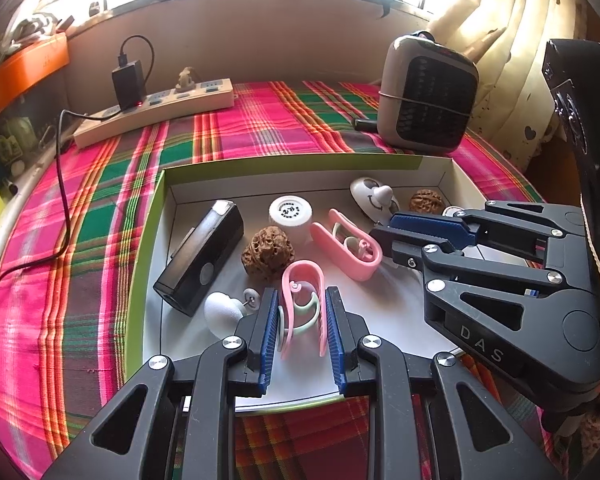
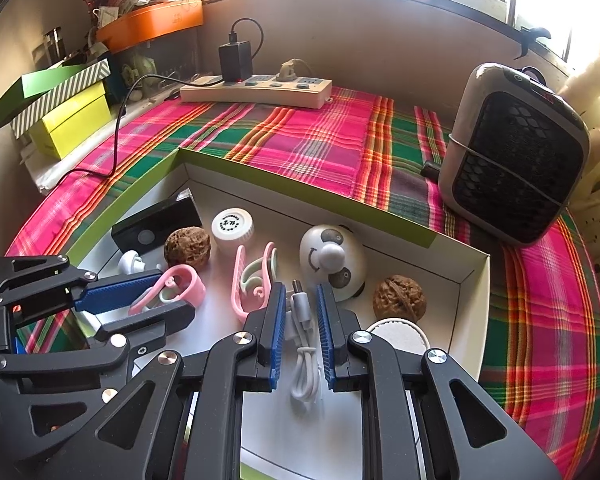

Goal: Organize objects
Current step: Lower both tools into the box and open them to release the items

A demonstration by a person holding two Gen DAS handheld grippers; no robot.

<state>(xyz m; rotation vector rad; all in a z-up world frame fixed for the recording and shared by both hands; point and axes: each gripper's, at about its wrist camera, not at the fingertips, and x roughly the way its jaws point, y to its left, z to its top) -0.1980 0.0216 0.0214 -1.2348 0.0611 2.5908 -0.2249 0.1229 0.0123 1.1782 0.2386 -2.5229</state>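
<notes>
I work inside the green-edged box (image 1: 156,216) on the plaid cloth. My left gripper (image 1: 302,320) has its jaws pressed against a pink clip (image 1: 302,300) on the box floor; my right gripper (image 2: 300,320) straddles the white cable (image 2: 304,344), jaws apart. Next, I judge, I lift the clip clear.

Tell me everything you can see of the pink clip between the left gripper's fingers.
The pink U-shaped plastic clip has a pale green curved inner piece and a small pink curl near its closed end. It sits between the blue ribbed pads of the left gripper, closed end pointing away from the camera, open ends toward it. The fingers flank both its sides; firm contact is unclear. It is over the white floor of the green-rimmed box.
</notes>
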